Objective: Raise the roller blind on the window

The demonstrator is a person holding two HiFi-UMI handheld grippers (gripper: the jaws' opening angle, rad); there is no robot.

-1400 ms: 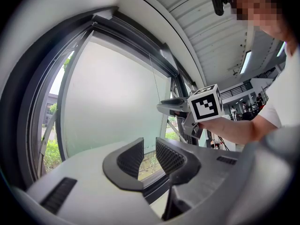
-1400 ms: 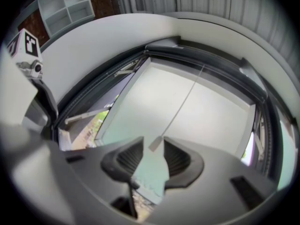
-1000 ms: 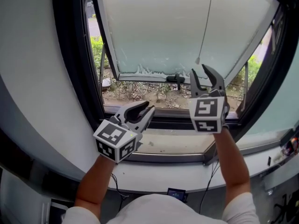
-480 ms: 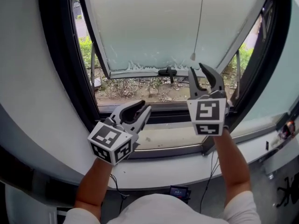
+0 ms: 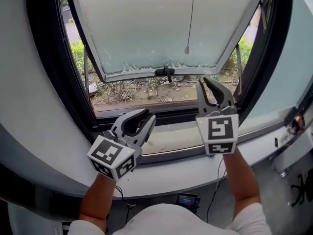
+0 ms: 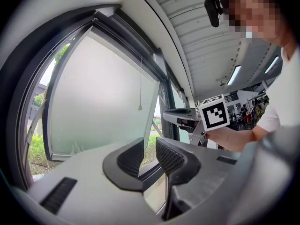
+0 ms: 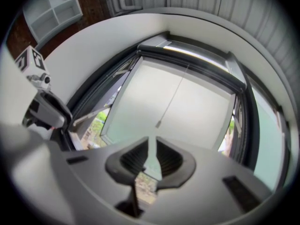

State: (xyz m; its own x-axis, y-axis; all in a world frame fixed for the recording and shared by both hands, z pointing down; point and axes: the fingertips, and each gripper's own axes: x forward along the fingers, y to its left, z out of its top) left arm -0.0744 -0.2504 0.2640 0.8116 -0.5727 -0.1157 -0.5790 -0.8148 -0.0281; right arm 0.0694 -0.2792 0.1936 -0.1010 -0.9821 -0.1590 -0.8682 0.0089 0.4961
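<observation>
- The cord [image 5: 191, 13] hangs straight down in front of the frosted pane [image 5: 142, 28]. Its small pull [image 5: 187, 49] sits at upper centre of the head view.
- I cannot pick out the blind itself. In the right gripper view the cord runs up to the dark top of the window frame, where a roll would probably sit.
- The right gripper [image 5: 203, 83] is held upright just below and to the right of the pull, apart from it. Its jaws have just been closing to a narrow gap with nothing between them. The upright pose probably suits a vertical cord, but the cord is not yet inside.
- The left gripper [image 5: 149, 115] lies low over the sill [image 5: 181, 137] at lower left. It is half open, holds nothing and looks idle.
- The pane is tilted outward at the bottom, so soil and shrubs show beneath it.
- The only print is the square black-and-white pattern on each marker cube [image 5: 218, 133]. No brand or words can be read.
</observation>
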